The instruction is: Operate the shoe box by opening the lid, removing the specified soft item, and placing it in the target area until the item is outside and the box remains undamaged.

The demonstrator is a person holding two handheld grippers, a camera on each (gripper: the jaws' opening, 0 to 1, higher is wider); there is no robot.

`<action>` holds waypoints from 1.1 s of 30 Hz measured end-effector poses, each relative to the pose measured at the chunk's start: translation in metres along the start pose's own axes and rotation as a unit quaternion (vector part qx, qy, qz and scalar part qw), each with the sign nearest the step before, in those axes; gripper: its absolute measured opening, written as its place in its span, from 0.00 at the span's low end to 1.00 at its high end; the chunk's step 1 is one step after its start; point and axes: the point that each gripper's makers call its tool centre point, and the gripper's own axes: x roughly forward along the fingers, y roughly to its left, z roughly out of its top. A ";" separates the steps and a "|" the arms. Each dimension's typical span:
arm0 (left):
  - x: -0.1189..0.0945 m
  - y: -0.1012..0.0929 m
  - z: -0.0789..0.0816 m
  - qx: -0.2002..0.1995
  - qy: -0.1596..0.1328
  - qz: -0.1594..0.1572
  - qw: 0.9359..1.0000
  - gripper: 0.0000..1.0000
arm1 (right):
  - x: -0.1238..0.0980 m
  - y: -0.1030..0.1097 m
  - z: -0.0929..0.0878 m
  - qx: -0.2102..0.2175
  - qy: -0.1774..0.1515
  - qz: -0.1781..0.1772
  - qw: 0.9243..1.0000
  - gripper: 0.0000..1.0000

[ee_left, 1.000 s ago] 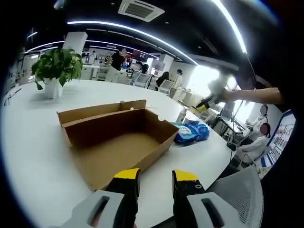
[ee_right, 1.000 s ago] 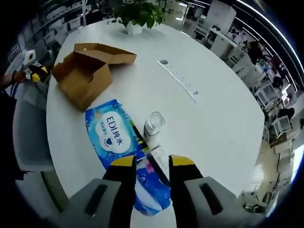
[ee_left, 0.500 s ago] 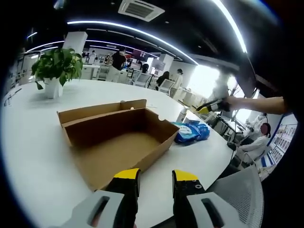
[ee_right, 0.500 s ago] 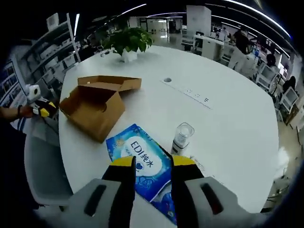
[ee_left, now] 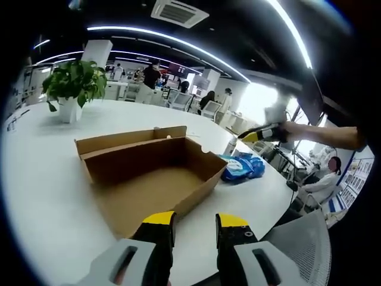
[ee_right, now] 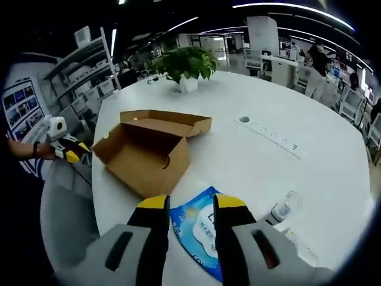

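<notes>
Lying beside the opened, emptied box (ee_right: 147, 156), the blue pack (ee_right: 199, 229) looks delivered, both grippers (ee_left: 194, 221) (ee_right: 187, 204) unclenched and empty; next comes pulling clear, I judge.

Bright ceiling light strips (ee_left: 178, 44) glare overhead; the white table (ee_right: 262, 155) shines evenly, shadows faint; fisheye bends edges, background softly blurred.

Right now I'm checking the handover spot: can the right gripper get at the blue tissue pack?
Probably yes. The right gripper hangs just above the blue tissue pack, jaws parted, with nothing between them; the shoe box and bottle sit off to the sides.
</notes>
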 end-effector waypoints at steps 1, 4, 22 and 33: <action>0.000 0.001 0.000 -0.001 -0.001 0.001 1.000 0.27 | 0.003 0.004 0.002 -0.001 -0.002 0.004 1.000 0.27; 0.000 0.003 0.001 -0.004 -0.003 0.004 1.000 0.27 | 0.010 0.010 0.003 -0.007 0.000 0.012 1.000 0.26; -0.010 0.029 0.031 -0.068 -0.066 0.047 0.994 0.27 | 0.017 0.018 0.002 -0.012 -0.003 0.026 1.000 0.26; -0.024 0.085 0.051 -0.089 -0.096 0.177 0.975 0.30 | 0.009 0.017 -0.008 0.000 -0.008 0.019 1.000 0.25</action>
